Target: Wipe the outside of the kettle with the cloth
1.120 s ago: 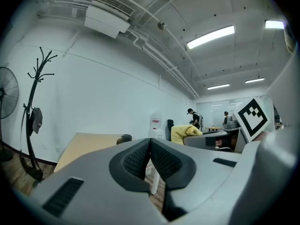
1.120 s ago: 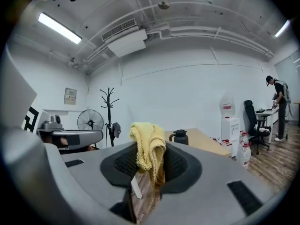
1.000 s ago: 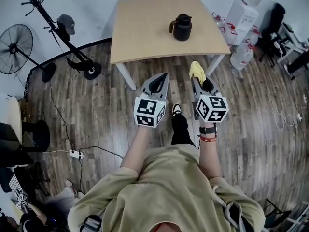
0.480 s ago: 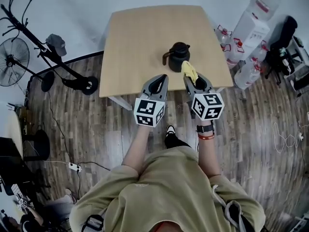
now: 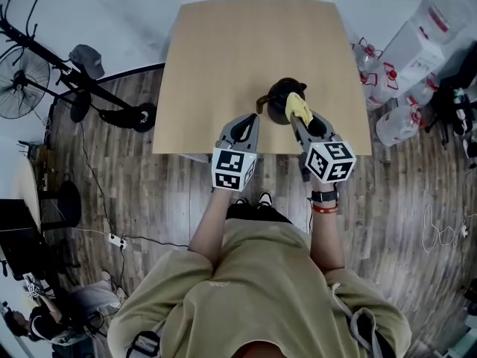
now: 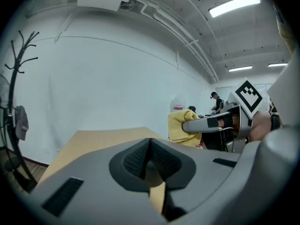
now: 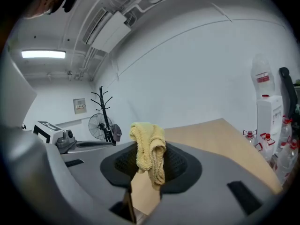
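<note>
Scanning from the left edge of the head view: a floor fan (image 5: 16, 88) stands at the far left on the wooden floor, with a black coat stand (image 5: 46, 52) just right of it, a grey cap (image 5: 87, 55) hanging on it. A white power strip (image 5: 117, 239) lies on the floor at lower left. The light wooden table (image 5: 223, 43) fills the upper centre of the frame. The left gripper (image 5: 252, 118) is held at the table's near edge, left of centre; the left gripper view shows its two jaws pressed together (image 6: 149, 146) with nothing between them. The dark kettle (image 5: 277, 92) stands upright on the table close to the near edge, right of centre, its handle pointing to the left of the frame. The yellow cloth (image 5: 299, 108) overlaps the kettle's near right side in the head view; contact between cloth and kettle cannot be confirmed. The right gripper (image 5: 298, 120) is clamped on that cloth: the right gripper view shows the jaws (image 7: 149, 162) pinching the cloth (image 7: 150, 150), which bunches above the tips and hangs down between them. The left gripper view also shows the cloth (image 6: 180, 128) at centre right, at the tip of the right gripper. A black and red band (image 5: 323, 202) sits on the right wrist. At the right edge, beside the table, stand a white water dispenser (image 5: 417, 39) and clear water bottles (image 5: 399, 121) on the floor.
</note>
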A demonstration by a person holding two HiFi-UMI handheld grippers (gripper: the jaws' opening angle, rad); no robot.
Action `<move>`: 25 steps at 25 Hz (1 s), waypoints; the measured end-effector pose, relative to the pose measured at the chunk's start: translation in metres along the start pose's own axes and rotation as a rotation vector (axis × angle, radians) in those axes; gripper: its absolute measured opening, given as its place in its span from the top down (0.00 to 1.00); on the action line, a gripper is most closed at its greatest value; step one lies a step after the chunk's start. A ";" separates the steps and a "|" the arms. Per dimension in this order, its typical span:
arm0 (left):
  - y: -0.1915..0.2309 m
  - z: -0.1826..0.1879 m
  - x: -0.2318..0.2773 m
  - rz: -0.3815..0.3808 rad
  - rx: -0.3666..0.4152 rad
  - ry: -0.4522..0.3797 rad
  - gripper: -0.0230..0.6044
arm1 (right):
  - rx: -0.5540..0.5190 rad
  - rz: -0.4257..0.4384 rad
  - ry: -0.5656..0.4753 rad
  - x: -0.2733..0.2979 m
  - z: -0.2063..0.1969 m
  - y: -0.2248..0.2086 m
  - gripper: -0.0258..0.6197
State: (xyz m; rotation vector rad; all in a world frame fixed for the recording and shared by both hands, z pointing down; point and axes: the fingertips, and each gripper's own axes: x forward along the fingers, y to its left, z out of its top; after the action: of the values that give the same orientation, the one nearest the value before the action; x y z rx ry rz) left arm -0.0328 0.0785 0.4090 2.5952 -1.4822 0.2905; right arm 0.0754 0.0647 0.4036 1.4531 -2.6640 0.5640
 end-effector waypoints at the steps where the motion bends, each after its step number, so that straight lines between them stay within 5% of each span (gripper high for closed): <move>1: 0.005 -0.002 0.008 0.001 -0.003 0.011 0.92 | 0.002 0.009 0.007 0.007 0.003 -0.005 0.76; 5: 0.026 -0.010 0.038 -0.015 -0.013 0.044 0.92 | -0.019 0.077 0.044 0.041 0.019 -0.019 0.76; 11: 0.045 -0.029 0.091 -0.065 0.001 0.093 0.92 | -0.189 0.304 0.240 0.103 0.033 -0.029 0.76; 25: 0.120 -0.054 0.149 -0.217 -0.058 0.150 0.92 | -0.455 0.601 0.989 0.272 -0.017 -0.030 0.76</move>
State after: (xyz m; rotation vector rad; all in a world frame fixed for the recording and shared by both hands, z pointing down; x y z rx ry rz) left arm -0.0682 -0.0949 0.4995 2.5949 -1.1330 0.3994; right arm -0.0531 -0.1625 0.4877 0.1202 -2.1062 0.4666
